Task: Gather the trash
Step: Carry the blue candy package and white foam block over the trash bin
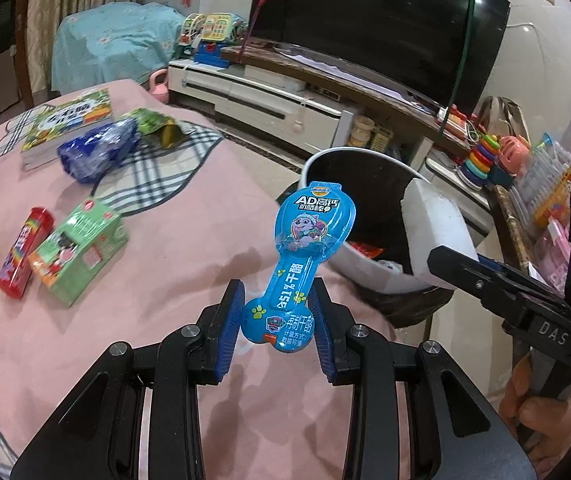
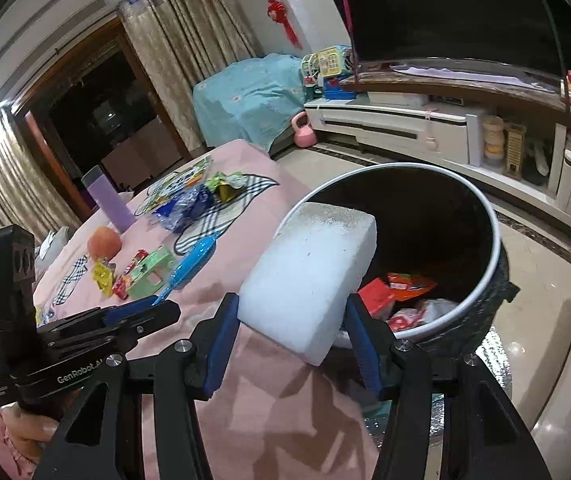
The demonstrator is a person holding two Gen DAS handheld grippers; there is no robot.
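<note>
The left claw [image 1: 279, 312] is gripping a blue cheese-stick wrapper [image 1: 301, 252] by its narrow lower end, so the wide printed end is standing up and forward, toward the trash bin [image 1: 365, 276]. The right claw [image 2: 291, 320] is clamping a white foam block [image 2: 309, 276] across its width; the block is sticking out ahead of the pads and is already overlapping the bin's white rim in the right wrist view. Holding each piece by one end is, I think, leaving the far end free to drop once the pads are letting go.

The bin is standing just beside the edge of the pink-covered surface [image 1: 157, 280], with red and white wrappers lying at its bottom (so some trash is already collected). Both pieces are near the bin, but the wrapper is not yet clearly over the opening.

On the surface a green carton [image 1: 81, 252], a red tube [image 1: 25, 252] and a crumpled blue bag [image 1: 97, 152] are lying well apart from the bin, and they are probably waiting for later trips.
</note>
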